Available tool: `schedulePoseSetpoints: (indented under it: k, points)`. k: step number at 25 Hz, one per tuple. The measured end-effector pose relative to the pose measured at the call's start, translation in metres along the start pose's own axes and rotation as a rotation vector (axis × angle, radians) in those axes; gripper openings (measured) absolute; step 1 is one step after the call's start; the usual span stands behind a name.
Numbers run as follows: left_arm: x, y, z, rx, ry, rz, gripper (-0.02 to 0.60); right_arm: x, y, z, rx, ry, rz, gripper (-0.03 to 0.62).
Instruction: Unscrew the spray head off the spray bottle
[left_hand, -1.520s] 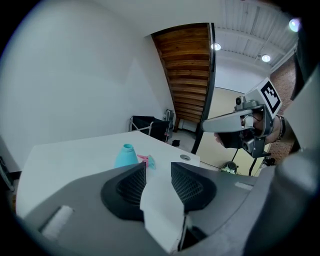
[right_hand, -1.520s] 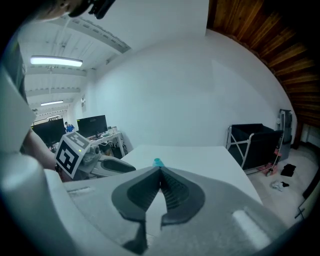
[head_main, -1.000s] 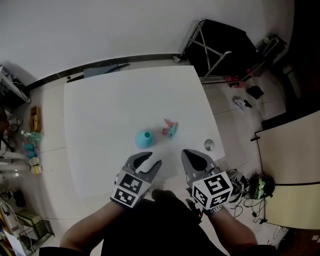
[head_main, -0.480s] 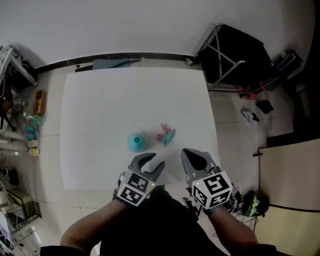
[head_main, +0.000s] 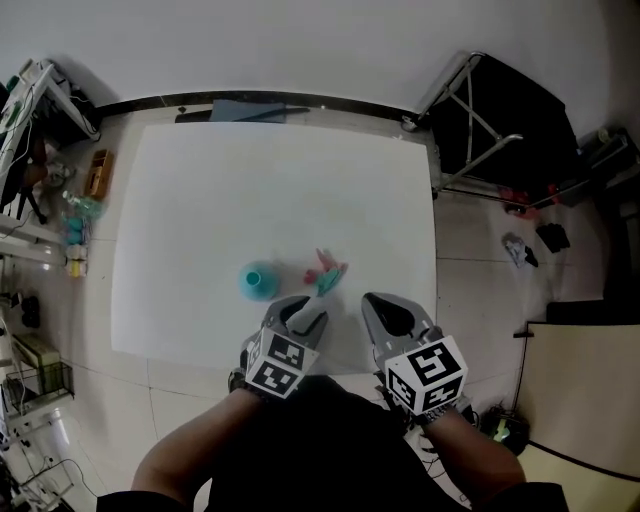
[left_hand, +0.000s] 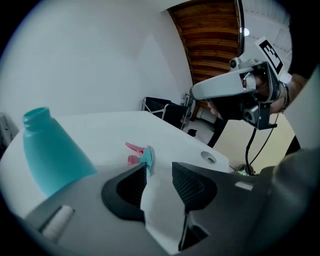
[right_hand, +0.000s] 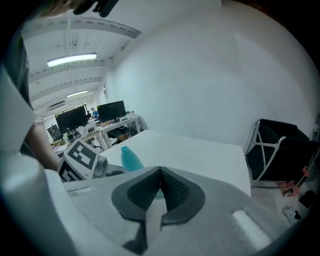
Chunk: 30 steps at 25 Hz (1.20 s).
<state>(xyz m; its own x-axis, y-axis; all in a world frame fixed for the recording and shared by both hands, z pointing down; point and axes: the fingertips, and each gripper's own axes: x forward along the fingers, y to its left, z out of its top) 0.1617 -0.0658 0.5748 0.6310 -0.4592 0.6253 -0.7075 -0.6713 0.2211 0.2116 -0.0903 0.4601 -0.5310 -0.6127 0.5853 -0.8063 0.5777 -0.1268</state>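
Observation:
A teal spray bottle (head_main: 259, 281) stands upright on the white table (head_main: 270, 190) with its neck bare; it fills the left of the left gripper view (left_hand: 52, 155). The pink and teal spray head (head_main: 326, 272) lies loose on the table just right of it, and shows past the left jaws (left_hand: 140, 154). My left gripper (head_main: 300, 314) hovers open near the table's front edge, just short of both, with nothing between its jaws. My right gripper (head_main: 386, 312) is beside it to the right, shut and empty. The bottle (right_hand: 131, 159) shows beyond the right jaws.
A small round hole (left_hand: 207, 159) sits in the table near its right front corner. A black folding stand (head_main: 500, 110) is on the floor past the table's right side. Shelves and small clutter (head_main: 70, 220) line the floor at the left.
Both grippers have moved forward and lower towards the bottle and spray head. The left gripper now sits just short of them. The bottle and spray head lie as before.

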Motion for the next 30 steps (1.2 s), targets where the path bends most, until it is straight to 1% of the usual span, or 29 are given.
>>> schedulePoseSetpoints:
  k: [4,11,20,26,30]
  points:
    - [0.015,0.007,-0.006,0.005,0.037,0.062,0.176,0.003,-0.007,-0.001,-0.015,0.006,0.037,-0.008]
    - [0.031,0.016,-0.019,0.002,0.095,0.131,0.162,0.003,-0.018,-0.006,-0.021,0.011,0.065,-0.009]
    - [0.042,0.022,-0.027,-0.003,0.144,0.17,0.13,0.001,-0.025,-0.009,-0.02,0.013,0.081,-0.008]
    - [0.045,0.027,-0.028,-0.004,0.157,0.197,0.081,-0.001,-0.029,-0.01,-0.015,0.012,0.08,-0.009]
    - [0.044,0.03,-0.029,0.003,0.159,0.209,0.034,-0.001,-0.029,-0.011,-0.016,0.009,0.08,-0.008]
